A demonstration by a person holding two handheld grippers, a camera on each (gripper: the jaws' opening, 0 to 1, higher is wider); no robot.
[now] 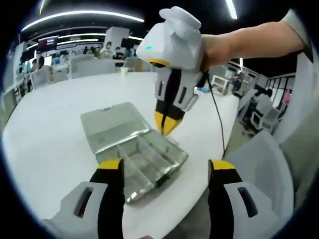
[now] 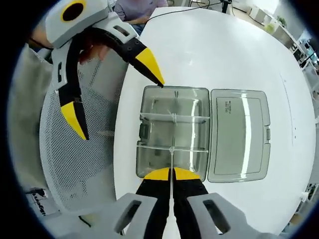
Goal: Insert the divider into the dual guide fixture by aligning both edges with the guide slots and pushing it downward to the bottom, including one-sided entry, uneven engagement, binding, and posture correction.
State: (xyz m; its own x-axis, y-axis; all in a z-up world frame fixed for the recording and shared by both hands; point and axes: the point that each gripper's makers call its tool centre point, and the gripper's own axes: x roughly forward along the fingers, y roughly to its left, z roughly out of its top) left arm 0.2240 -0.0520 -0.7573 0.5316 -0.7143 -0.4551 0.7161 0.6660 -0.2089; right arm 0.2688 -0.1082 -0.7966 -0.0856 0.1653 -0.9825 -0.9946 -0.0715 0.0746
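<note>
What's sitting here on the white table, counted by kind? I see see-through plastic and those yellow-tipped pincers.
Claws: 2 (left claw open, right claw shut)
Clear box, lid open: 1
Fitted dividers across the box: 2
Held divider in the right claw: 1
Total: 6

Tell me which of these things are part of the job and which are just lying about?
Part of the job:
- clear compartment box, lid open flat
- thin clear divider, pinched in the right tool
- left tool, open beside the box

Just around:
- white table
- mesh chair
</note>
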